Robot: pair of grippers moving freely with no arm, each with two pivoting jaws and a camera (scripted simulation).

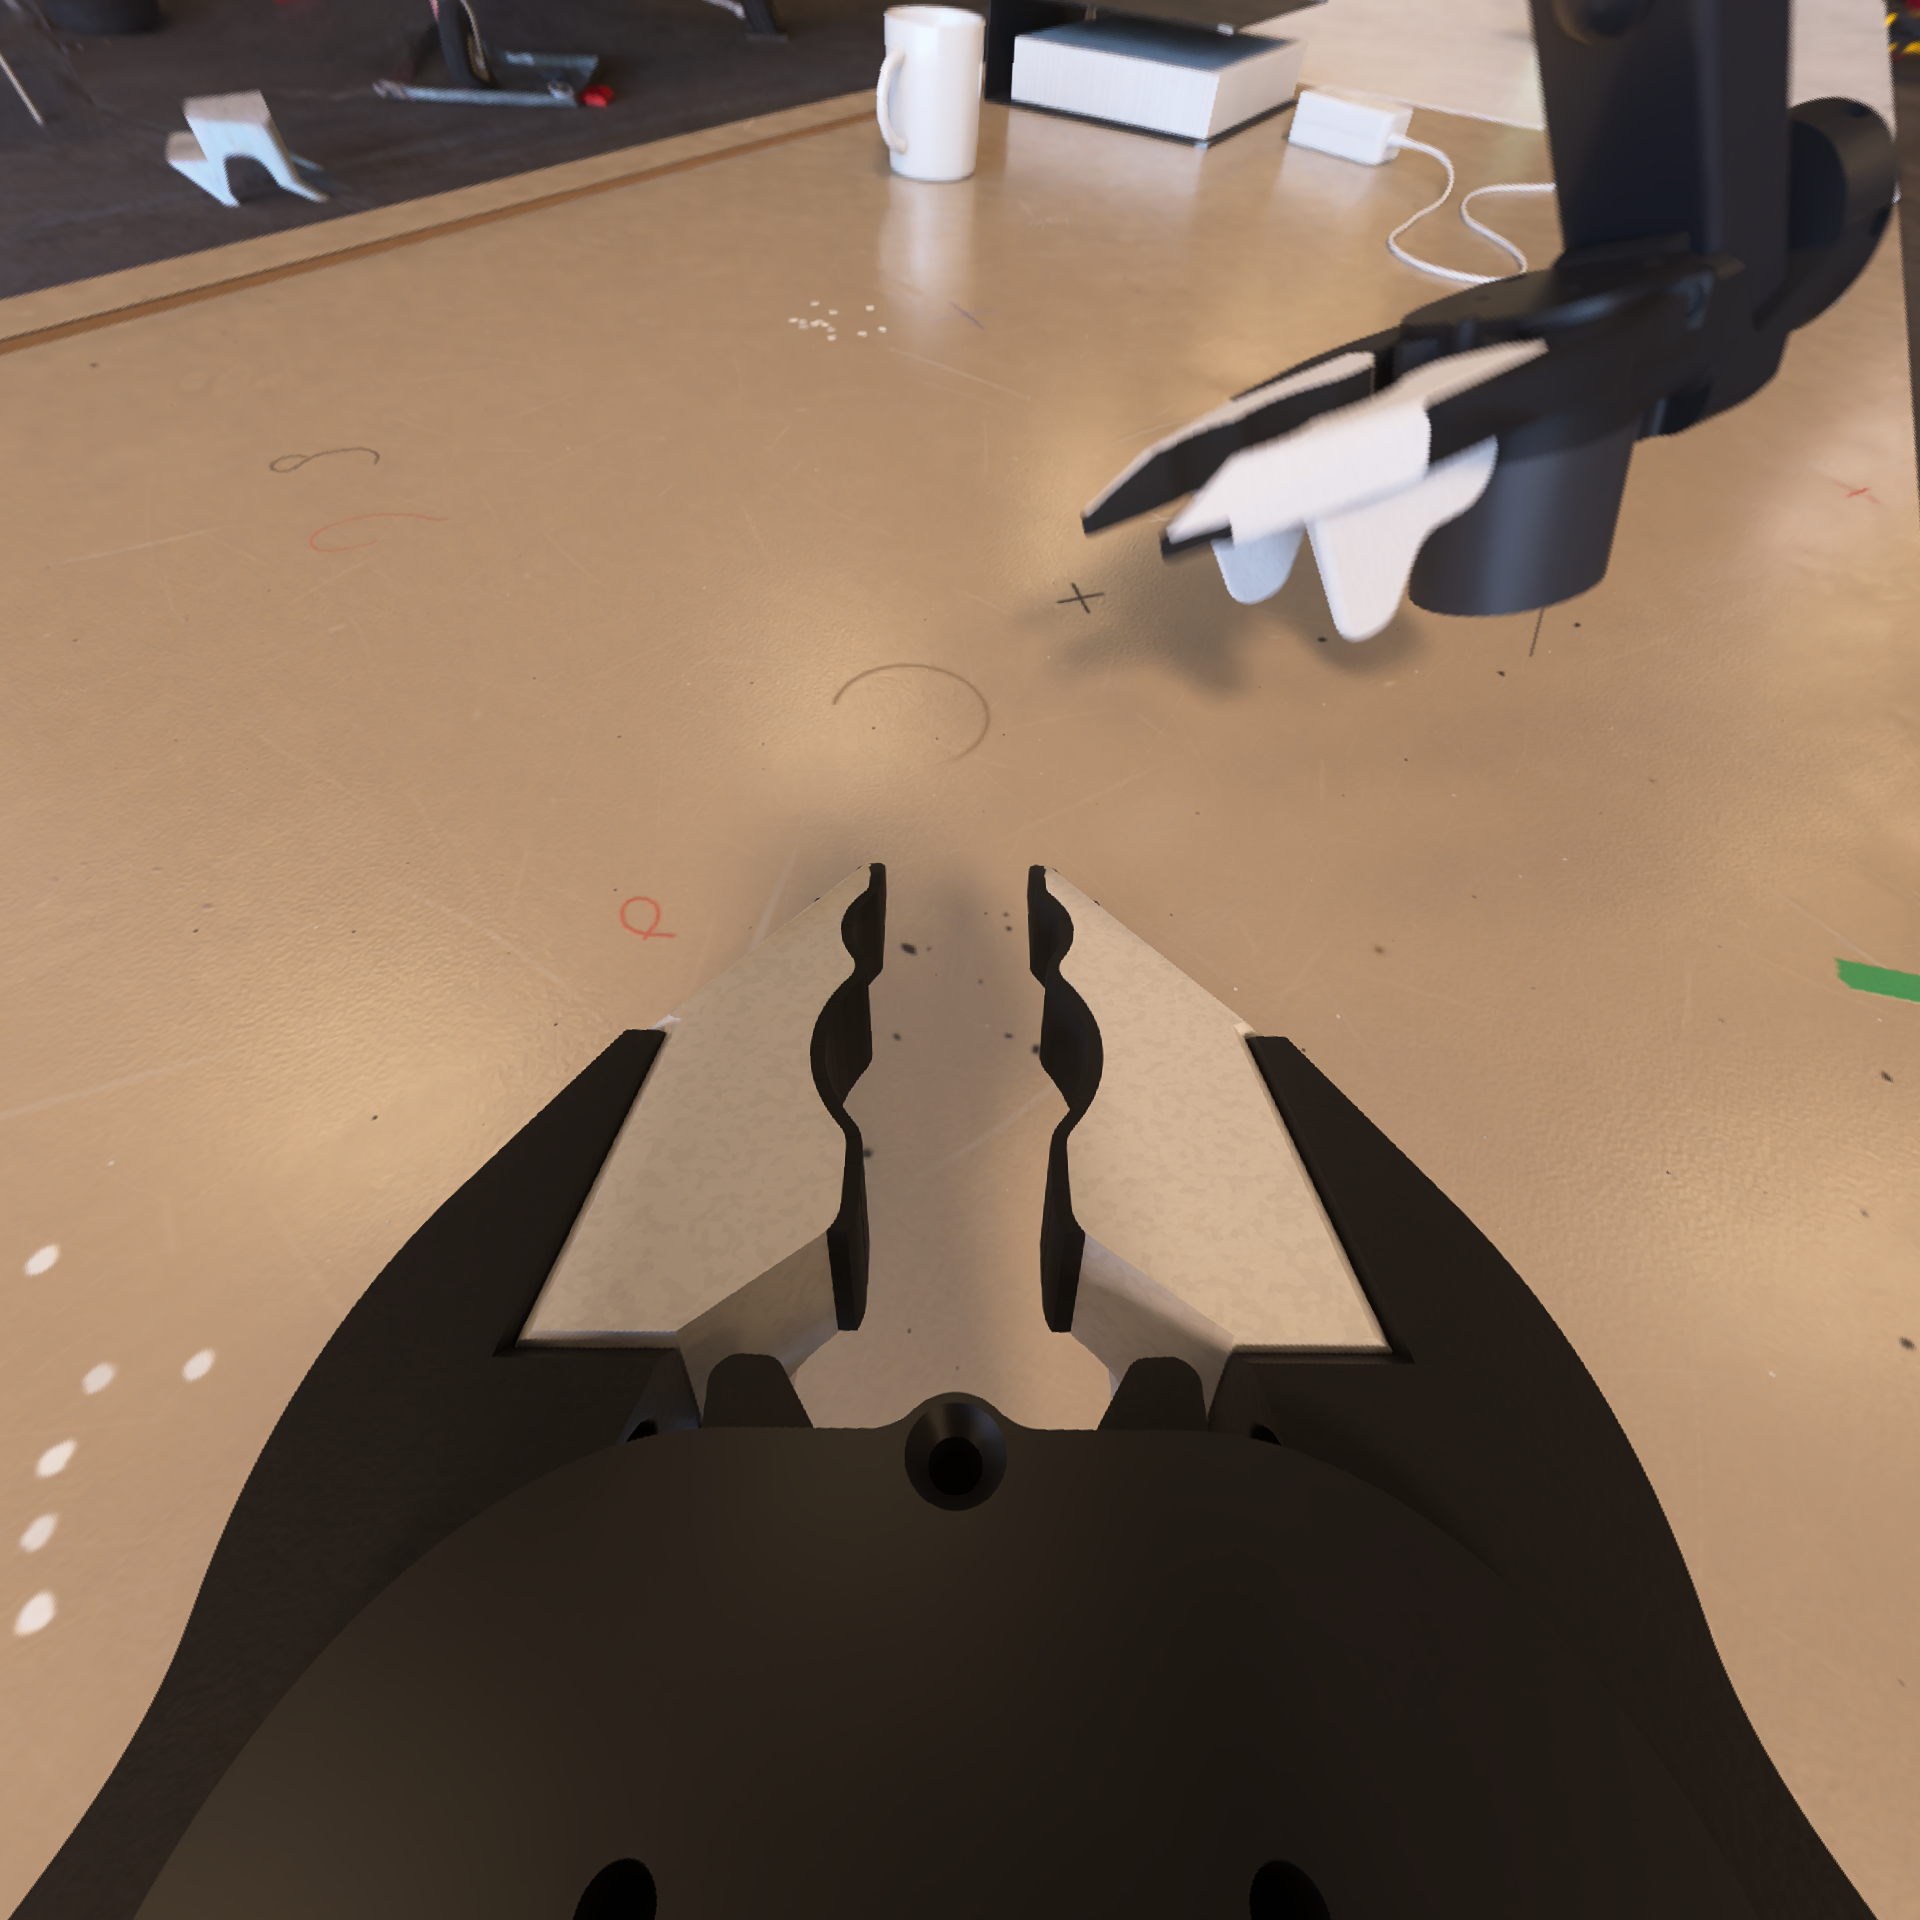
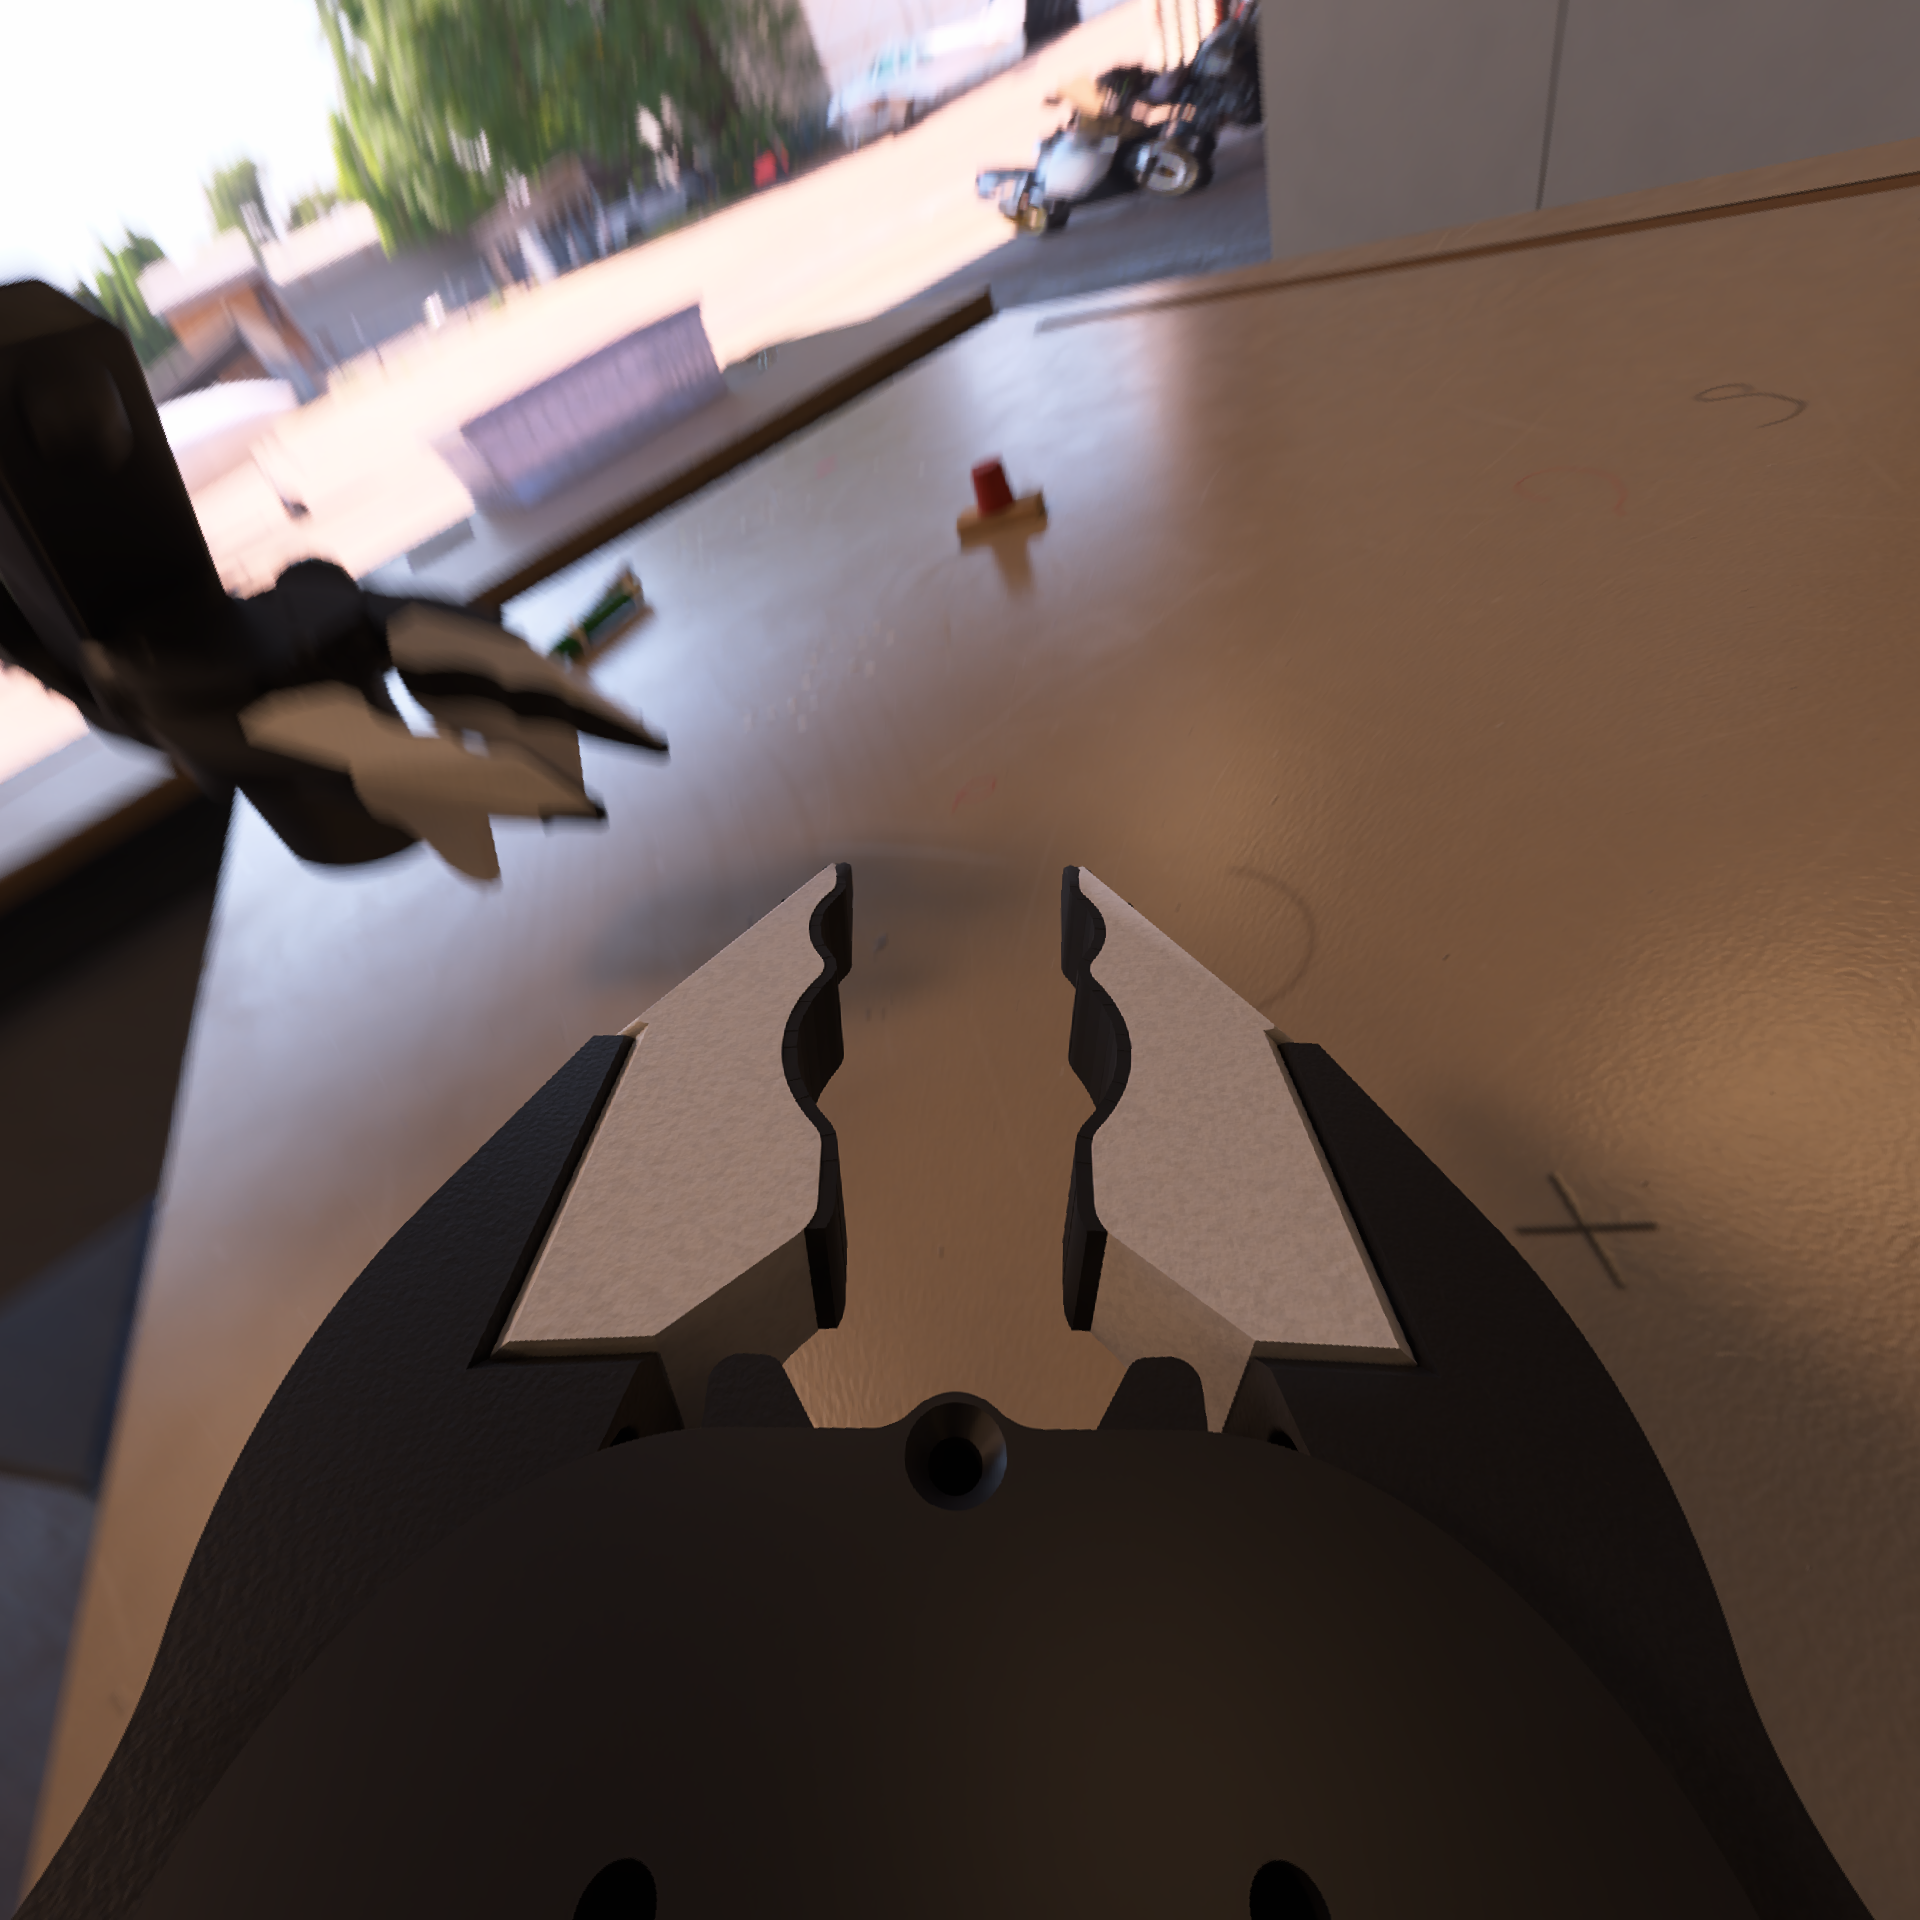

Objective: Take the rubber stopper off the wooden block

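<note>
I am at approach: right gripper (image 2: 956, 883) and left gripper (image 1: 956, 883) both spread, empty; next, advance right to the stopper (image 2: 992, 488) on its block (image 2: 1000, 522).

— How many things on the tan desk (image 2: 1455, 727)?
— One red rubber stopper (image 2: 992, 486), one pale wooden block (image 2: 1000, 523), one white ceramic mug (image 1: 932, 91), one thick grey book (image 1: 1143, 78).
— Hand-held grippers?
— Two: left hand-held gripper (image 1: 956, 883), right hand-held gripper (image 2: 956, 883).

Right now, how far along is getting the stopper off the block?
Nothing is done: the red rubber stopper stands on the wooden block, far across the table. Nothing is in hand: the left tongs and right tongs are open, empty. Left: reach, grip, lift off.
</note>
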